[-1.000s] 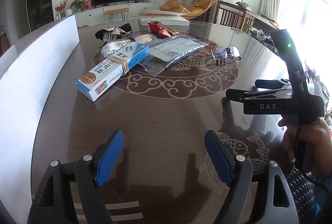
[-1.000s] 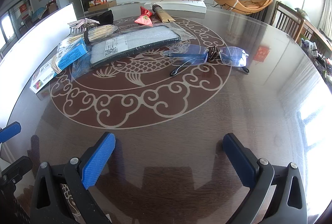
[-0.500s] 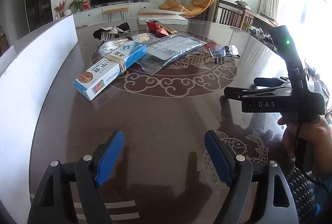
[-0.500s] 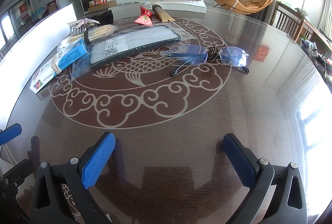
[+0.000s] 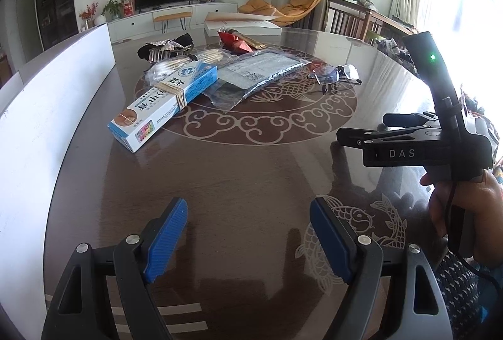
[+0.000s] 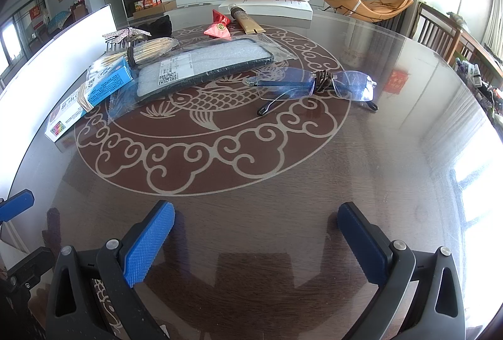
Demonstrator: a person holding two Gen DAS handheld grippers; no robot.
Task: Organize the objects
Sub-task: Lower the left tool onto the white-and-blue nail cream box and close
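Loose items lie on the far half of a round glass-topped table (image 6: 393, 157). A blue and white box (image 5: 163, 102) (image 6: 91, 94) bound with rubber bands lies at the left. Beside it are a bundle of wooden sticks (image 6: 151, 49), a flat item in a clear bag (image 6: 204, 66) (image 5: 257, 71), rimless glasses (image 6: 317, 85) (image 5: 334, 75), a red pouch (image 6: 218, 27) and a tan tube (image 6: 245, 20). My left gripper (image 5: 248, 226) and my right gripper (image 6: 254, 230) hover open over bare table near the front edge. Nothing is between either pair of blue pads.
A white board (image 5: 47, 119) stands along the table's left edge. A white flat box (image 6: 267, 5) and a dark bundle (image 6: 157, 24) lie at the far side. Wooden chairs (image 6: 440, 31) stand at the right. A hand (image 5: 462, 201) holds the right gripper's handle.
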